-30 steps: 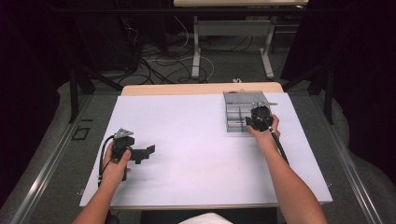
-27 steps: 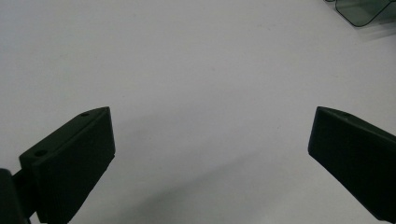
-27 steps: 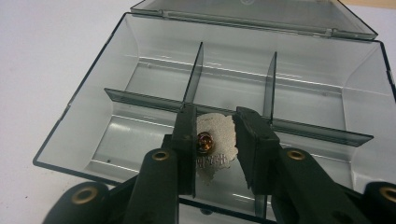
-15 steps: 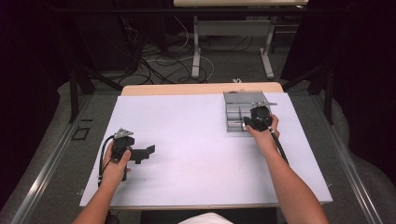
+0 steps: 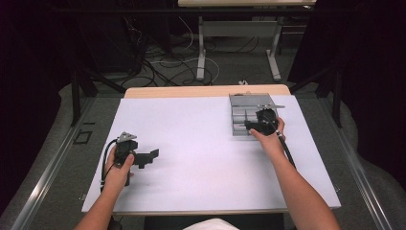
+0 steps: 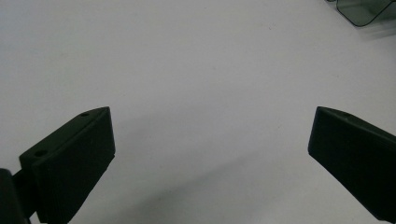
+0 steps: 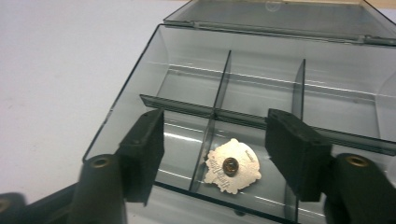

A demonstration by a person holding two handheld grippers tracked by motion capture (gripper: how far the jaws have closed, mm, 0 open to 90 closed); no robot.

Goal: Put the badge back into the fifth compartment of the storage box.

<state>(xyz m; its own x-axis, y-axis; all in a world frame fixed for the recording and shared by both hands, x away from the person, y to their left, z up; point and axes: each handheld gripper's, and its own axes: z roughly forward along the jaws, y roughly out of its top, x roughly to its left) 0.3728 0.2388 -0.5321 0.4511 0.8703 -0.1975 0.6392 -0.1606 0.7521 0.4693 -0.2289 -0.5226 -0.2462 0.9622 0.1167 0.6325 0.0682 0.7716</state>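
A smoky clear compartment box (image 5: 242, 111) lies at the table's far right with its lid (image 7: 280, 16) folded back. In the right gripper view a gold pin badge (image 7: 232, 165) lies back side up in a near compartment, against a divider (image 7: 215, 116). My right gripper (image 7: 219, 151) hangs open just above it, one jaw on each side, gripping nothing. In the high view this right gripper (image 5: 251, 125) is over the box's near edge. My left gripper (image 5: 148, 157) rests at the table's near left, open wide over bare white table (image 6: 210, 70), nothing between its fingers (image 6: 74, 158).
The white table top (image 5: 201, 143) stretches between the two hands. A corner of the box (image 6: 369, 9) shows far off in the left gripper view. Beyond the table's far edge are cables (image 5: 163, 62) and desk legs (image 5: 201, 52) on the floor.
The right gripper has edged slightly left over the box. The left hand and its gripper have stayed still.
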